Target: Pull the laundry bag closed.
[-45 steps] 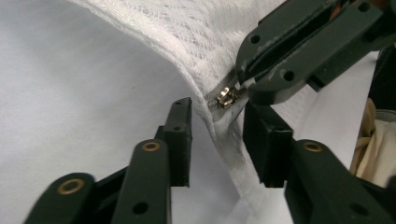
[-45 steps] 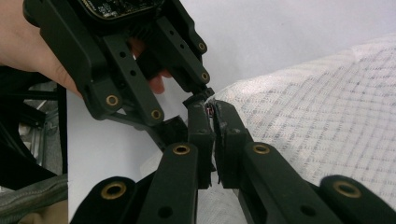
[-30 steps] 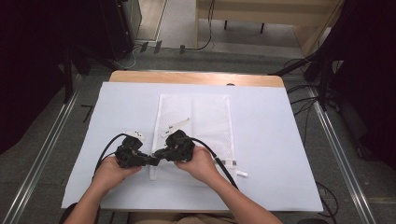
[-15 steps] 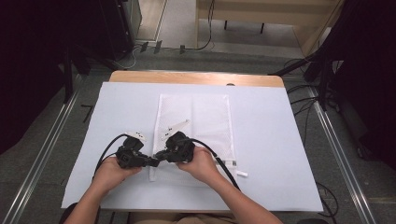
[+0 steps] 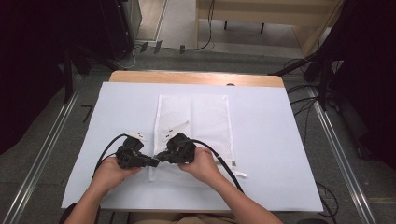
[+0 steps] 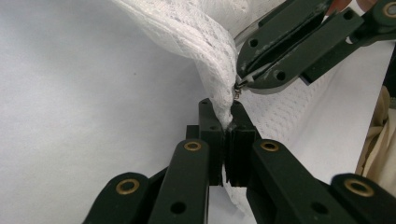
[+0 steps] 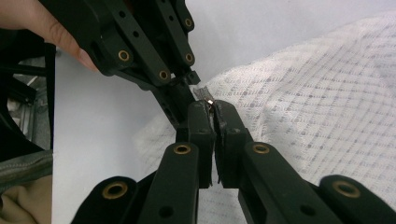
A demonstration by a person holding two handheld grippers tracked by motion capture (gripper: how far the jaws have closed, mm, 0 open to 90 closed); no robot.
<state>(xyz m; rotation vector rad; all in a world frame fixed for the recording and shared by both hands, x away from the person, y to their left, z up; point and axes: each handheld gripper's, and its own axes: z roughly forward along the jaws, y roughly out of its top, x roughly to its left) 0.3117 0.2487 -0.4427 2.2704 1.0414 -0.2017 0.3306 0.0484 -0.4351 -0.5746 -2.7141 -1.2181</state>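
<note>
Left gripper [image 6: 228, 135] clamped on near-left corner of white mesh bag [image 5: 205, 116]. Right gripper [image 7: 214, 112] pinching small metal zip pull [image 7: 211, 101] there. White tags [image 5: 173, 128] on bag, print too small to read.

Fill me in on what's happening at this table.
A person works on a white mesh bag lying flat on a white sheet. The left tool is shut on the bag's near left corner, bunching the mesh. The right tool is shut on a small metal zipper pull right beside it.
</note>
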